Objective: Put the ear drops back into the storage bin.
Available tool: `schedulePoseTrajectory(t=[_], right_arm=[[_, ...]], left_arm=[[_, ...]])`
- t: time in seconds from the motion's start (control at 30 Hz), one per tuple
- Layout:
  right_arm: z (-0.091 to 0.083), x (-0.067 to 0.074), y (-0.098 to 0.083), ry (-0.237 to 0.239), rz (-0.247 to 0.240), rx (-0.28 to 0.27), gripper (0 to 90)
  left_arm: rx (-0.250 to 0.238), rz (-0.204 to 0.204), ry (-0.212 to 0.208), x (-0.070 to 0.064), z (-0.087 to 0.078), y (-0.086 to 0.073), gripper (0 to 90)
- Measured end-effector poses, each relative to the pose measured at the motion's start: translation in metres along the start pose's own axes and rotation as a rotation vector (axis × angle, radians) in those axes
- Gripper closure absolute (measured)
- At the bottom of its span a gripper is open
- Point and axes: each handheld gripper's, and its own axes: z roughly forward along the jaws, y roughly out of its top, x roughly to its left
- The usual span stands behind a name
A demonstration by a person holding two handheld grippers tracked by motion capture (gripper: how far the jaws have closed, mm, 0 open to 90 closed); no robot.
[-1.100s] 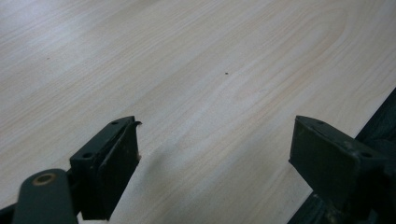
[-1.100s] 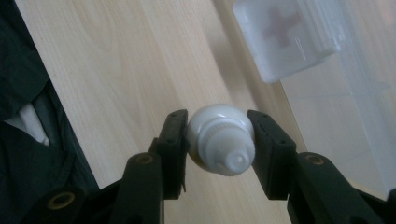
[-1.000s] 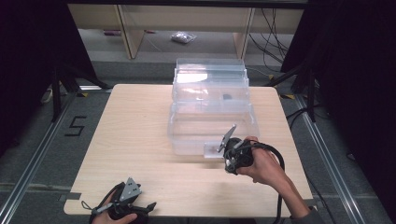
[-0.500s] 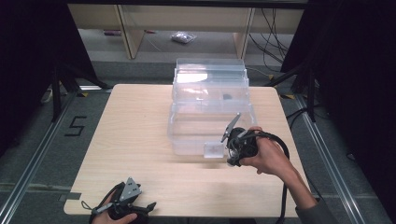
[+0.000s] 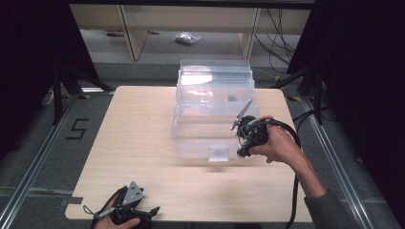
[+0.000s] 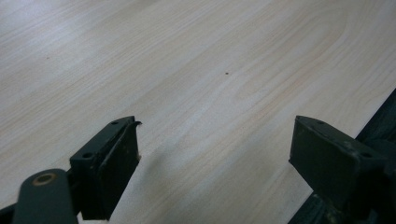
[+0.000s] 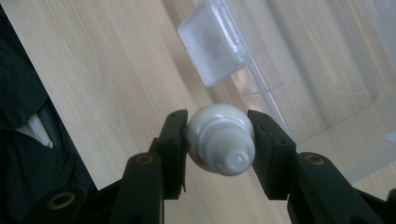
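While the right gripper [image 7: 219,140] holds a small white bottle [image 7: 220,138] clamped between its pads, the clear plastic bin [image 5: 191,138] lies just to its left in the high view, near enough that the gripper [image 5: 244,138] stands at the bin's near right corner. The bottle's ribbed neck and nozzle point back toward the gripper's camera, so its long axis runs along the jaws. Beyond the bottle, the bin's frosted front latch [image 7: 212,42] and transparent wall show in the right gripper view. By judgement, the coming move turns on carrying the bottle leftward over the rim. The left gripper [image 6: 215,154] rests with jaws wide apart and empty at the near edge of the wooden table [image 5: 138,124], well apart from the bin.
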Motion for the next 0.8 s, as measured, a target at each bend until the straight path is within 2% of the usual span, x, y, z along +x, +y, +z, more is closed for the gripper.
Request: schedulePoseTrajectory(t=[0.03,0.1,0.17,0.27,0.3,0.33,0.37,0.4,0.43,0.5,0.67,0.7,0.8], right_arm=[[-0.001,-0.001,0.000,0.004,0.005,0.004,60.2],[-0.003,-0.002,0.001,-0.004,0.024,0.008,60.2],[-0.005,-0.006,0.002,0.002,0.012,0.003,60.2],[-0.007,-0.012,0.003,-0.003,0.042,0.007,60.2],[-0.007,-0.015,0.004,-0.004,0.028,0.008,60.2],[-0.006,-0.017,0.004,-0.021,0.053,-0.013,60.2],[-0.007,-0.020,0.004,-0.021,0.059,-0.016,60.2],[-0.006,-0.026,0.005,-0.036,0.054,-0.020,60.2],[-0.006,-0.026,0.005,-0.036,0.054,-0.020,60.2],[-0.005,-0.033,0.007,-0.032,0.081,-0.013,60.2],[-0.001,-0.044,0.010,-0.036,0.098,-0.024,60.2],[0.001,-0.051,0.012,-0.033,0.115,-0.017,60.2],[0.004,-0.056,0.013,-0.033,0.129,-0.015,60.2]], left_arm=[[-0.004,-0.015,-0.002,-0.001,0.001,0.000,15.1],[-0.009,-0.007,-0.006,-0.001,0.000,0.000,15.1],[0.000,0.001,0.000,0.000,0.000,0.000,15.1],[0.000,0.003,-0.001,0.000,0.000,0.000,15.1],[-0.002,-0.001,-0.002,0.000,0.000,0.000,15.1],[-0.003,-0.016,-0.001,-0.001,0.001,0.000,15.1],[-0.003,-0.006,-0.003,0.000,0.000,0.000,15.1],[0.001,0.004,-0.001,0.000,0.000,0.000,15.1],[0.001,0.004,-0.001,0.000,0.000,0.000,15.1],[0.001,0.003,-0.001,0.000,0.000,0.000,15.0],[0.001,0.002,-0.001,0.000,0.000,0.000,15.1],[0.002,0.003,-0.002,0.000,0.000,0.000,15.1],[0.001,0.003,-0.002,0.000,0.000,0.000,15.1]])
